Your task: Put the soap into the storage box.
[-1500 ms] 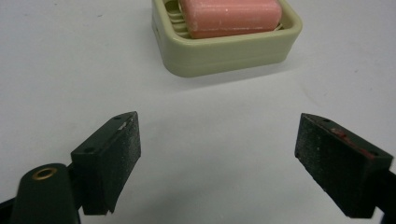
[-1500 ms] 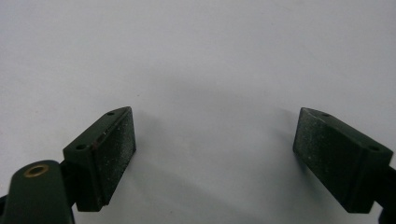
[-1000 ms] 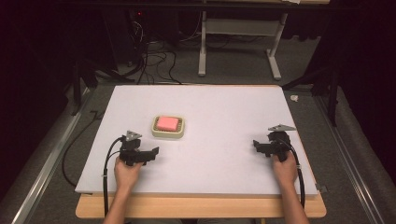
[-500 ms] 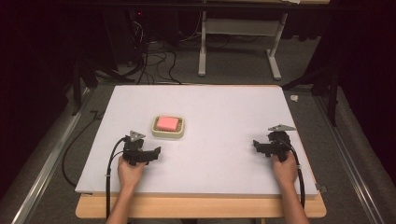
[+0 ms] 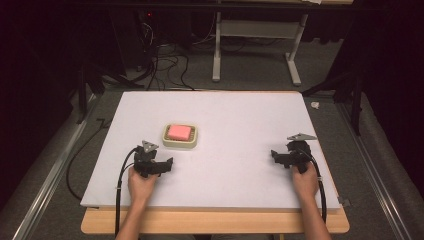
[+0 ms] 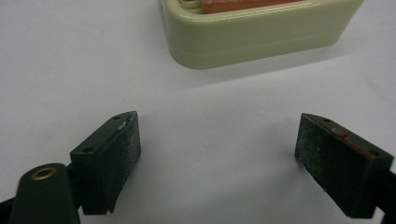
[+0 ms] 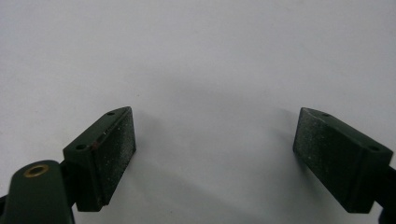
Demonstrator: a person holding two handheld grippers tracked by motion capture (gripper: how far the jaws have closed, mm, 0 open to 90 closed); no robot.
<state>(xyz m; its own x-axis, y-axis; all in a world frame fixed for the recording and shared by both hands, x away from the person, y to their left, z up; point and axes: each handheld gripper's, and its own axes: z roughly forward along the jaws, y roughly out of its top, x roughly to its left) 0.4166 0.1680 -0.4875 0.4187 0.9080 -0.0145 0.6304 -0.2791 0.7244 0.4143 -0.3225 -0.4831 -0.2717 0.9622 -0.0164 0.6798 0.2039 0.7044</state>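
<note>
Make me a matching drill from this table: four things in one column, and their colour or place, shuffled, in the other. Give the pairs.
1. left gripper
2. right gripper
3. dish
4. block in the dish

A. pink
B. cream
C. just short of the dish, jaws open
D. near the right edge of the white board, jaws open

Pairs: 1-C, 2-D, 3-B, 4-A

My left gripper point(image 5: 159, 167) and right gripper point(image 5: 280, 156) are black, each topped by a grey three-cornered plate, trailing a black cable; dusty pads point(image 6: 122, 154), brass-ringed screw hole beside them.
</note>
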